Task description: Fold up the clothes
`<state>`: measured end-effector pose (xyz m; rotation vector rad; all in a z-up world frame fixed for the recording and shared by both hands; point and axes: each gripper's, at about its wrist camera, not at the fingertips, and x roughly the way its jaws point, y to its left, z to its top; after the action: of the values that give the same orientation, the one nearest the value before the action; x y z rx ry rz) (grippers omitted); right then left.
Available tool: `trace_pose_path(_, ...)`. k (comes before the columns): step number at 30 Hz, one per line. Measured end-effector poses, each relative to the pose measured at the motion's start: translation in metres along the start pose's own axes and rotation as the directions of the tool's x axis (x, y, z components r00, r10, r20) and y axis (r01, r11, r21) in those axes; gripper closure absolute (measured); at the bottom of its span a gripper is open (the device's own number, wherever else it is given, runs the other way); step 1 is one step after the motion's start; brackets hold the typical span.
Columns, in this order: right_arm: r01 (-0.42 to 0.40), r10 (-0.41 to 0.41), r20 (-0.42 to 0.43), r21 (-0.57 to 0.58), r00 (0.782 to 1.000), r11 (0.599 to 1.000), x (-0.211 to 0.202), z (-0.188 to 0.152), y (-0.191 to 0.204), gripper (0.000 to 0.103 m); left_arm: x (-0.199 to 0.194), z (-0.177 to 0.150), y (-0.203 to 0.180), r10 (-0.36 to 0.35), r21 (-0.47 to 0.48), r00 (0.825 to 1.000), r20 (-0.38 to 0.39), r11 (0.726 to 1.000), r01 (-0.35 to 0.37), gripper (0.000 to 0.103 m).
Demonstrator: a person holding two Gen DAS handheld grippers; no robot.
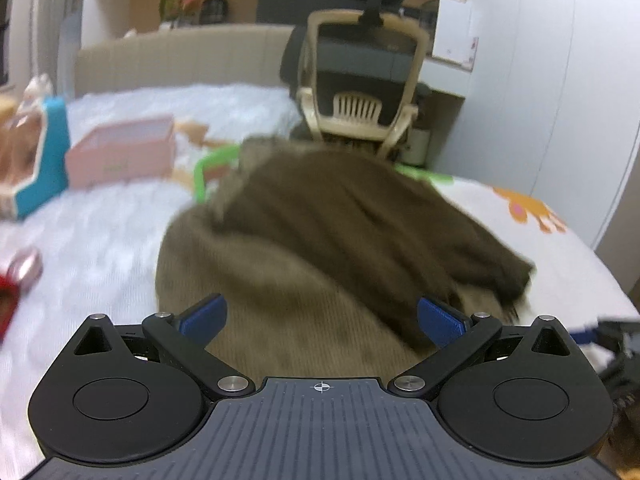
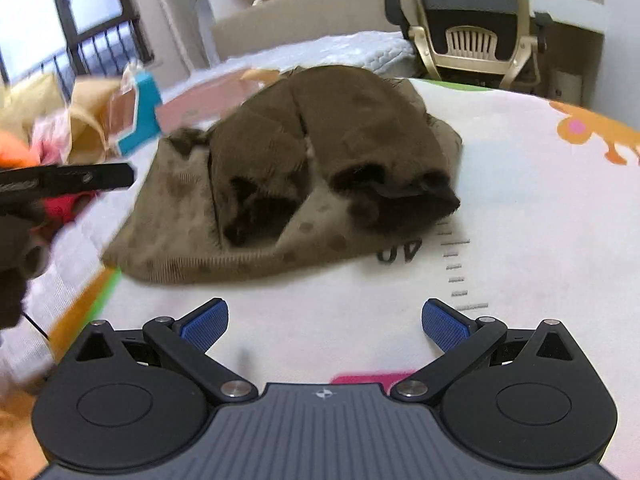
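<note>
A brown knitted sweater (image 1: 312,248) lies on a white printed mat on the bed, both sleeves folded in over its body. My left gripper (image 1: 322,320) hovers open just above the sweater's near hem, blue pads (image 1: 204,318) wide apart, nothing held. In the right wrist view the same sweater (image 2: 288,176) lies farther off, its two sleeve cuffs pointing toward me. My right gripper (image 2: 325,324) stands open over bare mat, short of the sweater's hem. The left gripper's black body (image 2: 68,180) shows at the left edge of that view.
A pink box (image 1: 120,152) and a blue-edged package (image 1: 44,160) sit on the white bedding at left. A beige office chair (image 1: 360,80) stands beyond the bed. The mat (image 2: 520,208) carries an orange animal print and ruler marks at right.
</note>
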<state>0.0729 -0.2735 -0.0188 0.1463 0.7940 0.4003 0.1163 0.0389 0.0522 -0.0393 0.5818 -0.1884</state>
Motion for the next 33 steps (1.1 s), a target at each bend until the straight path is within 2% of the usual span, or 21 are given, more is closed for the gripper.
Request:
trace_pose_path(2,-0.013,0.013,-0.042,-0.018,0.999,1.000,0.002,0.004,-0.001,0.000,0.022,0.020,0.009,-0.019,0.004,1.000,-0.001,1.000,0.019,0.000)
trace_pose_path(7,0.009,-0.043,-0.163,-0.207,0.986,0.978,0.013,0.011,0.018,0.000,0.078,0.055,0.036,-0.058,-0.002,0.998,-0.009,0.998,0.058,0.000)
trace_pose_path(9,0.012,-0.050,-0.123,-0.292,0.991,0.956,0.007,0.026,0.025,0.000,0.092,0.064,0.051,-0.065,-0.012,0.998,-0.010,0.998,0.065,0.000)
trace_pose_path(10,0.032,-0.058,-0.071,-0.327,0.996,0.944,0.003,0.037,0.027,0.000,0.097,0.066,0.059,-0.069,-0.019,0.998,-0.011,0.997,0.068,0.000)
trace_pose_path(12,0.120,-0.086,0.107,-0.369,0.991,0.922,-0.004,0.071,0.026,0.000,0.111,0.069,0.071,-0.078,-0.036,0.997,-0.021,0.996,0.077,0.000)
trace_pose_path(13,0.140,-0.086,0.159,-0.364,0.983,0.921,-0.002,0.088,0.023,0.000,0.121,0.069,0.074,-0.084,-0.048,0.996,-0.033,0.995,0.083,0.000)
trace_pose_path(15,0.151,-0.093,0.191,-0.318,0.977,0.936,0.023,0.129,0.009,0.000,0.139,0.069,0.082,-0.098,-0.072,0.994,-0.058,0.993,0.094,0.000)
trace_pose_path(17,0.124,-0.086,0.154,-0.256,0.984,0.959,0.065,0.166,-0.009,0.000,0.157,0.069,0.089,-0.112,-0.096,0.990,-0.081,0.990,0.104,0.000)
trace_pose_path(19,0.100,-0.080,0.120,-0.175,0.990,0.980,0.110,0.188,-0.027,0.000,0.176,0.069,0.096,-0.126,-0.121,0.986,-0.105,0.986,0.114,0.000)
trace_pose_path(22,0.001,0.004,0.087,-0.054,0.996,0.999,0.167,0.203,-0.045,0.006,0.197,0.071,0.100,-0.146,-0.127,0.981,-0.129,0.983,0.130,0.000)
trace_pose_path(25,-0.064,0.063,0.052,0.036,0.997,0.997,0.195,0.200,-0.048,0.013,0.208,0.074,0.101,-0.175,-0.133,0.972,-0.155,0.979,0.155,0.000)
trace_pose_path(27,-0.098,0.097,0.047,0.027,0.994,0.995,0.191,0.192,-0.046,0.015,0.207,0.071,0.104,-0.193,-0.171,0.969,-0.153,0.971,0.166,0.000)
trace_pose_path(29,-0.133,0.132,0.029,0.012,0.991,0.991,0.182,0.186,-0.044,0.025,0.200,0.066,0.103,-0.231,-0.193,0.962,-0.148,0.960,0.201,0.000)
trace_pose_path(30,-0.173,0.173,0.012,0.027,0.985,0.985,0.172,0.181,-0.045,0.031,0.193,0.062,0.097,-0.257,-0.192,0.954,-0.154,0.955,0.227,0.000)
trace_pose_path(33,-0.262,0.263,-0.032,0.044,0.964,0.964,0.138,0.157,-0.045,0.032,0.167,0.048,0.075,-0.344,-0.174,0.921,-0.184,0.933,0.314,0.000)
